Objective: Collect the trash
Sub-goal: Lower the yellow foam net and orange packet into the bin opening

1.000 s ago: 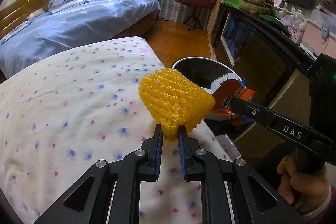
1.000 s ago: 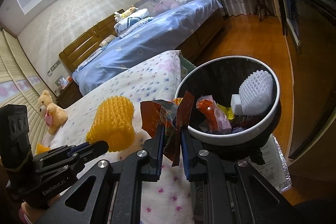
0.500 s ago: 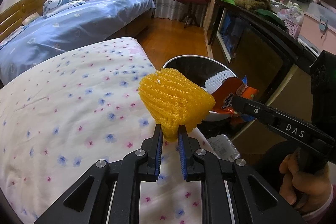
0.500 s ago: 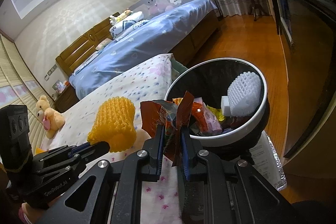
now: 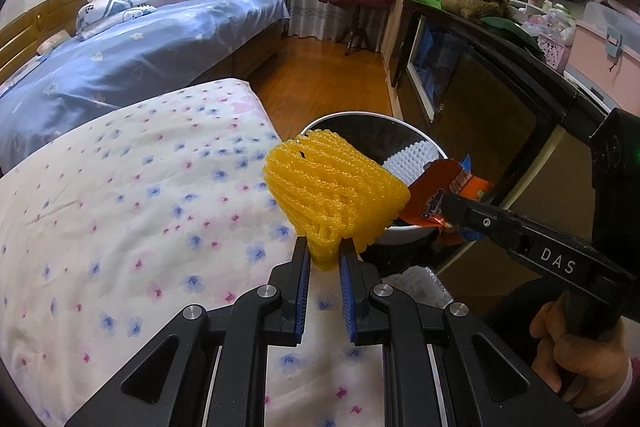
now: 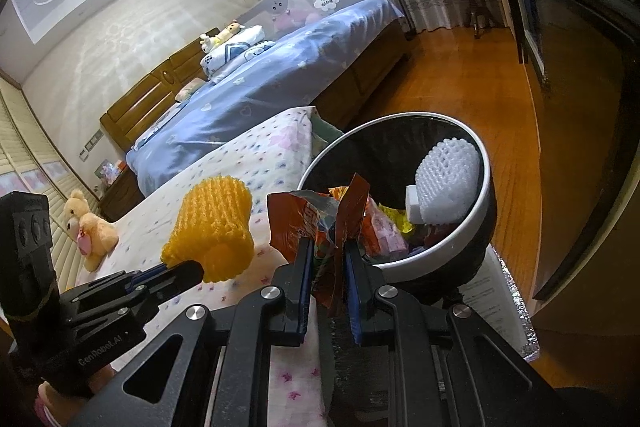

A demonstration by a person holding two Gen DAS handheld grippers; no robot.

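My left gripper [image 5: 323, 259] is shut on a yellow foam fruit net [image 5: 334, 203] and holds it above the bed edge, just left of the round trash bin [image 5: 316, 125]. My right gripper [image 6: 326, 251] is shut on an orange snack wrapper [image 6: 316, 219] at the bin's near rim [image 6: 448, 239]. The bin holds a white foam net [image 6: 448, 175] and several wrappers. The yellow net [image 6: 212, 227] and the left gripper [image 6: 176, 271] show left of the wrapper in the right wrist view. The wrapper [image 5: 436, 199] and right gripper [image 5: 452, 205] show beside the net in the left wrist view.
The floral bedsheet [image 5: 120, 207] lies below both grippers. A blue bed [image 5: 140, 51] stands behind. A dark cabinet [image 5: 500, 99] rises right of the bin. Wooden floor [image 6: 480, 83] lies beyond. A teddy bear [image 6: 86, 227] sits on the bed. A silver bubble mailer [image 6: 508, 311] lies under the bin.
Both grippers have moved slightly closer to the bin with their loads; the bin looks larger and nearer. Both grips are unchanged.
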